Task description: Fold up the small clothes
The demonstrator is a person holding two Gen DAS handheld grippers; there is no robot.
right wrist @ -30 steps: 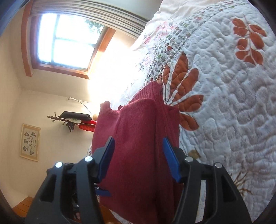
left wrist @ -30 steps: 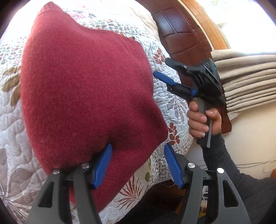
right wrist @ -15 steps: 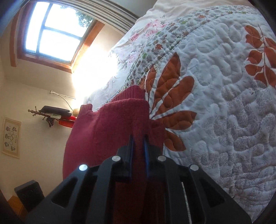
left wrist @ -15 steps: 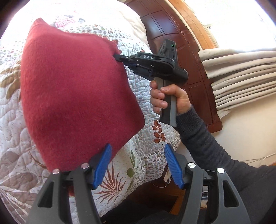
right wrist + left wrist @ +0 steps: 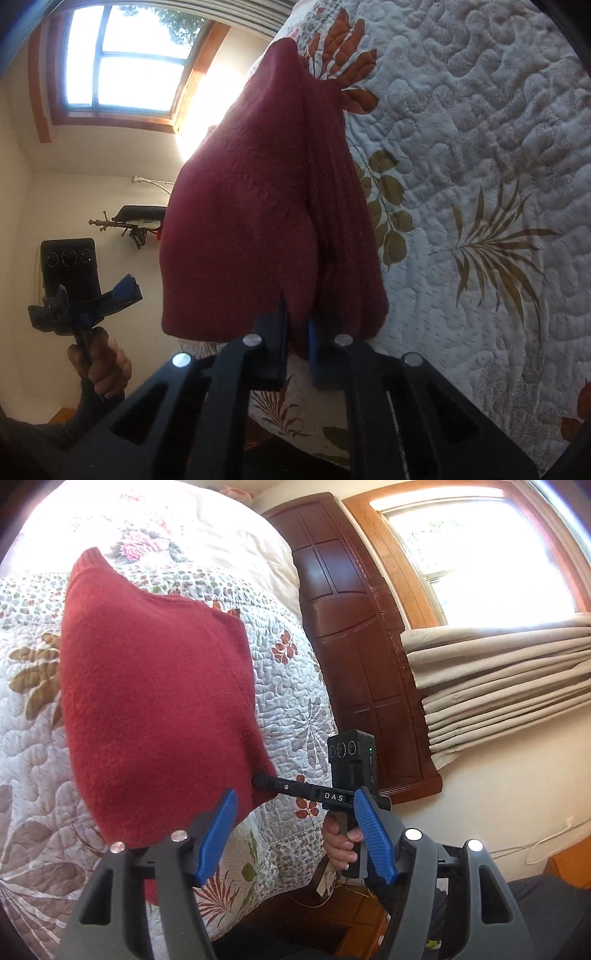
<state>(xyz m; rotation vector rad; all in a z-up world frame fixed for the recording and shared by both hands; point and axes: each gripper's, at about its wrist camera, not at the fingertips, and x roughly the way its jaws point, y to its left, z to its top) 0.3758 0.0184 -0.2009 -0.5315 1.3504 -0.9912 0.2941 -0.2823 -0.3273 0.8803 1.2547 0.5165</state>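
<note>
A dark red knitted sweater [image 5: 155,709] lies folded on the floral quilted bedspread [image 5: 295,701], its fuzzy knit doubled over so that stacked layers show along one side in the right wrist view [image 5: 273,206], with a ribbed edge pointing toward 12 o'clock. The right gripper [image 5: 295,332] has its blue-padded jaws pressed together on the near hem of the sweater, a fold of red cloth pinched between them; in the left wrist view the same gripper [image 5: 258,781] reaches in from 3 o'clock, its black tip at the sweater's lower corner, with the person's right hand [image 5: 341,843] around the handle. The left gripper [image 5: 295,830] stands with its blue jaws spread wide and nothing between them, poised just off the sweater's near edge at 6 o'clock. In the right wrist view it [image 5: 88,302] sits at 9 o'clock, well apart from the cloth, held by the left hand [image 5: 99,363]. A dark wooden headboard [image 5: 354,635] rises beyond the bed.
</note>
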